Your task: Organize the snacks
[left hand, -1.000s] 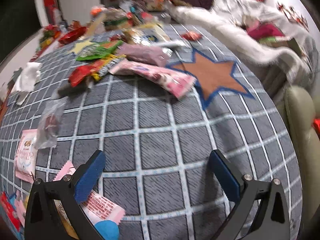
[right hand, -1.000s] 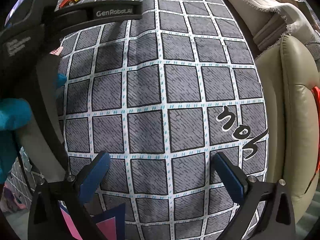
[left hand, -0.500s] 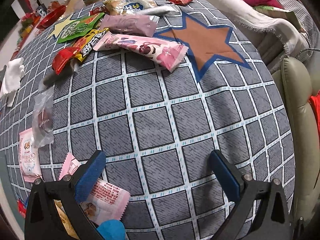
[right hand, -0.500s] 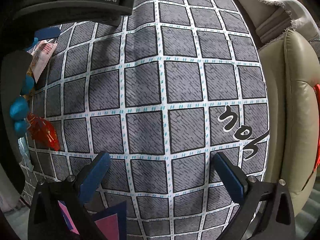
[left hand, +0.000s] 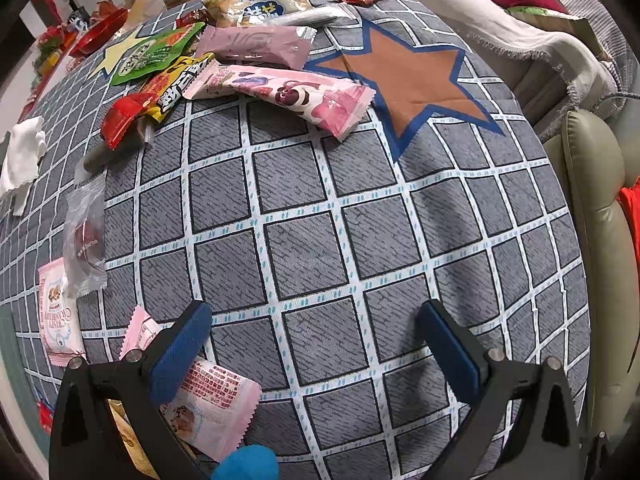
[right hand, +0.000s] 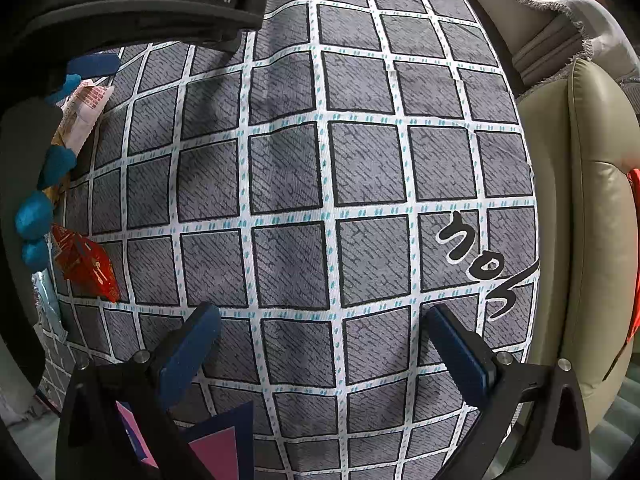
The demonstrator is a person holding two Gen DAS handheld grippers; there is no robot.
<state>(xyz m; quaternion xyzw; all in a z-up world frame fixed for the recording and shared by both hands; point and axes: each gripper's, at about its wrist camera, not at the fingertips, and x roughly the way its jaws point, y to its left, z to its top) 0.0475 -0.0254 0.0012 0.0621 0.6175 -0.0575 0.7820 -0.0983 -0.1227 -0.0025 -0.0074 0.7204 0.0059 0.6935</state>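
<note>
Snack packets lie on a grey checked cloth (left hand: 304, 248). A long pink packet (left hand: 280, 94) lies ahead, with a mauve packet (left hand: 252, 46), a green packet (left hand: 154, 56), a yellow-red packet (left hand: 160, 92) and a pale bag (left hand: 256, 4) behind it. A clear wrapper (left hand: 86, 236) and a small pink packet (left hand: 56, 316) lie at the left. My left gripper (left hand: 316, 344) is open and empty above the cloth, with a pink packet (left hand: 212, 404) under its left finger. My right gripper (right hand: 320, 340) is open and empty over bare cloth. The left gripper's body (right hand: 132, 4) and a red wrapper (right hand: 86, 264) show at the right wrist view's left.
A brown star patch (left hand: 408, 76) is on the cloth ahead right. A beige leather seat (left hand: 600, 240) borders the cloth on the right, also in the right wrist view (right hand: 580, 200). A white blanket (left hand: 500, 20) lies behind. A white tissue (left hand: 22, 156) is far left.
My left gripper has tilted down and moved forward, so the snack pile looks closer. The right wrist view has shifted, bringing the red wrapper and left gripper body into view. Both grippers stay open.
</note>
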